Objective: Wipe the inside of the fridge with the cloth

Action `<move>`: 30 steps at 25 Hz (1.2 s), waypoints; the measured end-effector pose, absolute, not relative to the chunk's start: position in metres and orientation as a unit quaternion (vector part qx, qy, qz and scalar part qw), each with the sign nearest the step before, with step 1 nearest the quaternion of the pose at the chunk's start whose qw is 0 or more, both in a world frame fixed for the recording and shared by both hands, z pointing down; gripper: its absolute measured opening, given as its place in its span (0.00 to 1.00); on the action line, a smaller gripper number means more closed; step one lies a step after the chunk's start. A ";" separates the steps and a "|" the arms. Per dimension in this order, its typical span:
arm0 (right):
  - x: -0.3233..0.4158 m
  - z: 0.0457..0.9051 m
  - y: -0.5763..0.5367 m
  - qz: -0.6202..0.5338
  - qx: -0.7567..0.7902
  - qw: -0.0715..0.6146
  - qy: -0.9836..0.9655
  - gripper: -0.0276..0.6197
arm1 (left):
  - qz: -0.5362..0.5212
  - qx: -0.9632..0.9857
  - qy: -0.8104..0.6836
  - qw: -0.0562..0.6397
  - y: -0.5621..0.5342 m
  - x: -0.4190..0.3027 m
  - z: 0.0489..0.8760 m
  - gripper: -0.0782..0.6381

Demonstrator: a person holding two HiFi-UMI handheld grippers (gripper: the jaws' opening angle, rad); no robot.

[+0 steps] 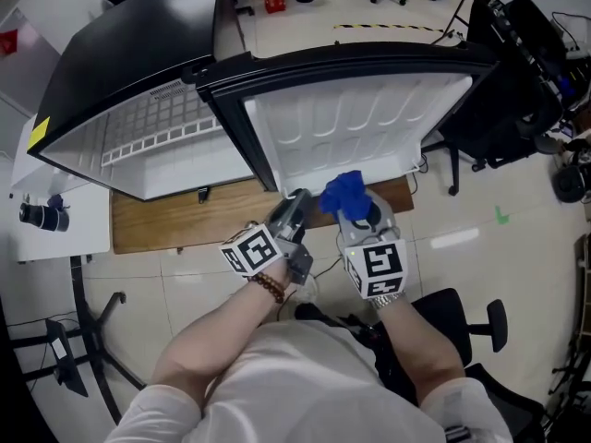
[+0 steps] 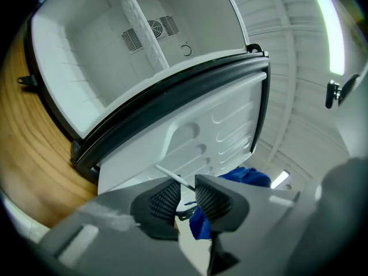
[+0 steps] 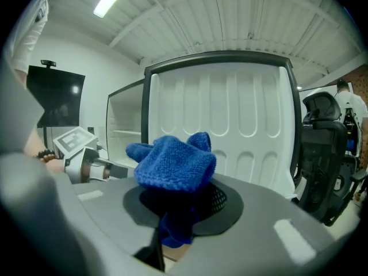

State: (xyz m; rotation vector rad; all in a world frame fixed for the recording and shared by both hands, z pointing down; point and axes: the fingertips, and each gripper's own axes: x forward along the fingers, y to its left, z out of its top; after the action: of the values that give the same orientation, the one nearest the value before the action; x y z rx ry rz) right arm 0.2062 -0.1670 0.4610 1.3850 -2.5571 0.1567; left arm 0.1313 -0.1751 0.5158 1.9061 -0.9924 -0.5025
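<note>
**Blue cloth clamped in the right gripper, held before the open fridge door**

Head view: the black fridge (image 1: 111, 72) stands open on a wooden board (image 1: 166, 224). A yellow sticker (image 1: 39, 135) on its corner is too small to read. The marker cubes (image 1: 251, 250) show only black-and-white squares. The right gripper (image 1: 358, 212) holds the blue cloth (image 1: 343, 192) near the fridge door (image 1: 360, 127), with the left gripper (image 1: 297, 201) just beside it.
Left gripper view: its pads (image 2: 214, 200) stand a narrow gap apart with nothing pinched. One jaw partly hides the cloth beyond. Vents (image 2: 150, 30) show on the compartment's back wall.
Right gripper view: the jaws are closed on the cloth, whose bunch hides the pads. An office chair (image 3: 325, 148) is cut off at the right.
</note>
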 end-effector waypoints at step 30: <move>0.241 0.470 -0.205 0.073 0.509 0.136 -0.846 0.18 | -0.224 0.764 -0.398 0.455 -0.178 0.117 0.506 0.16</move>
State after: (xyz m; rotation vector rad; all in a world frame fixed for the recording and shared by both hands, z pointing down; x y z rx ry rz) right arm 0.2409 -0.2054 0.4702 1.4751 -2.4507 0.2126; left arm 0.1172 -0.1783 0.5056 1.8857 -0.9810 -0.5536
